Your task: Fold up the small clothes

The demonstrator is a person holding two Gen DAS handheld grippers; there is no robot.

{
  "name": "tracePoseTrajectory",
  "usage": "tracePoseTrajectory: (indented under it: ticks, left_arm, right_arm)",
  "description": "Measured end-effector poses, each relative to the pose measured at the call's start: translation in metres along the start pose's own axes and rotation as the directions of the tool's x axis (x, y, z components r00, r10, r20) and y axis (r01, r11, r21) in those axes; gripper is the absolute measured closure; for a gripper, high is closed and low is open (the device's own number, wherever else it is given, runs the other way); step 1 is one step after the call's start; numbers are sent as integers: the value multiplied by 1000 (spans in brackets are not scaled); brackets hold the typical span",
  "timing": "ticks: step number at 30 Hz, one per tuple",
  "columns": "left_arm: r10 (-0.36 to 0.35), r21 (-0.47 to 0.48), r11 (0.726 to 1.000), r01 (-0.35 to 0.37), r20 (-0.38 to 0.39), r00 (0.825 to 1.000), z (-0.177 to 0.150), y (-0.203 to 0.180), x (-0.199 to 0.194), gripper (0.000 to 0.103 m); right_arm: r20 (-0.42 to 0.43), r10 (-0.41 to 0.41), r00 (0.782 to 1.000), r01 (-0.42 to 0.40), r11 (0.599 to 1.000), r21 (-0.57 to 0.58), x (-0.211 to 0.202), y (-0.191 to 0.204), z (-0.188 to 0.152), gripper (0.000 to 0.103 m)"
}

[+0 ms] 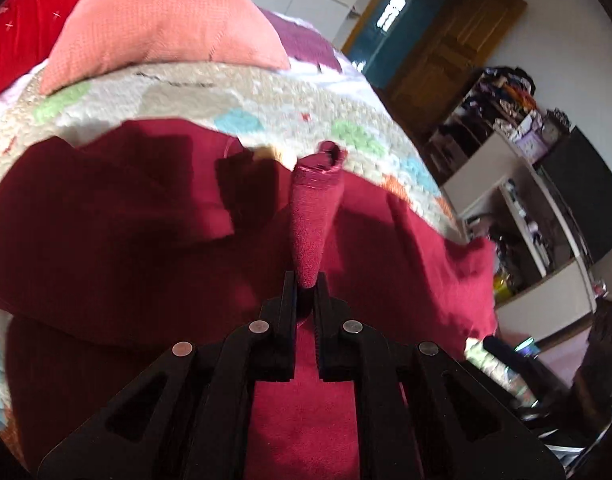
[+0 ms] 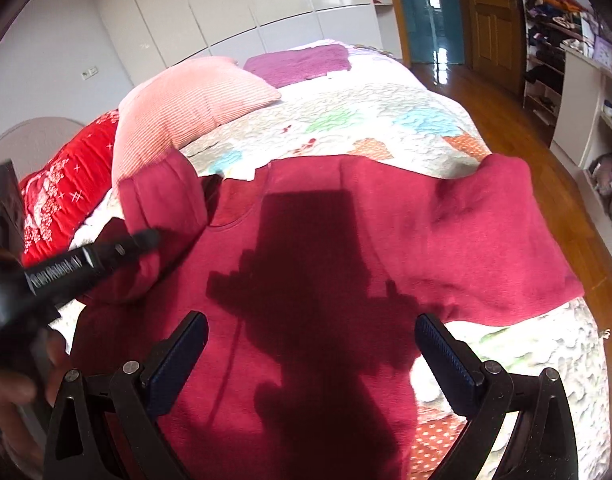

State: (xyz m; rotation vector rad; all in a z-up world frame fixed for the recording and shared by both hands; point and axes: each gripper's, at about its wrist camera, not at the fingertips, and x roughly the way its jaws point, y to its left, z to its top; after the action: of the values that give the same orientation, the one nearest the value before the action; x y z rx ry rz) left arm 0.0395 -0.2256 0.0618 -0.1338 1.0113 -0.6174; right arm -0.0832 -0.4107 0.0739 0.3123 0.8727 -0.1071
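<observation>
Dark red sweater (image 2: 306,264) lies spread on the bed's patchwork quilt (image 2: 346,116), near the bed's front edge, collar toward the pillows; body flat, one sleeve (image 2: 506,232) stretched out toward the bed's right edge, hanging close to it. Left gripper (image 1: 304,280) is clamped on the other sleeve (image 1: 316,216): cuff end sticks up past the tips as a bunched roll, jaws nearly touching w/ cloth pinched between. From the right wrist view that sleeve is lifted and doubled over near the pink pillow (image 2: 185,112), at the sweater's left shoulder. Right gripper (image 2: 310,344) hovers over the sweater's lower body, jaws wide, nothing between them; its shadow falls on the chest. Judgement: step in hand = folding left sleeve inward across the body; fold just begun, right sleeve and hem not yet done. Handling: knit looks soft, thick-ish, light, limp, so it will drape and sag from any single pinch pt; fuzzy face prob. grips the pads well, low slip risk. Quilt is textured, cloth may drag and wrinkle if pulled flat across it; better to lift, then lay. Best holds: cuff or sleeve seam for sleeves, hem corners for the body fold. Red pillow (image 2: 65,200) behind, clear of work.
</observation>
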Motion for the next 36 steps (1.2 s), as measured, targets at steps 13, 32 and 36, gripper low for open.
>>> tracePoseTrajectory:
  ticks: [13,32,36]
  left_arm:
    - [292,-1,954,-299,212,932,-18,72,-118,43]
    - [406,-201,907,-370,186,894,-20,128,-133,43]
    - [390,-182,915,-360,173,904,-17,116,-120,43]
  right_arm:
    - [-74,91,993,-94,995,-43,51,27,37,1]
    - [126,6,992,14,988,-157,17,15,55,98]
    - [91,-92,992,104,985,-138,40,-1,49,98]
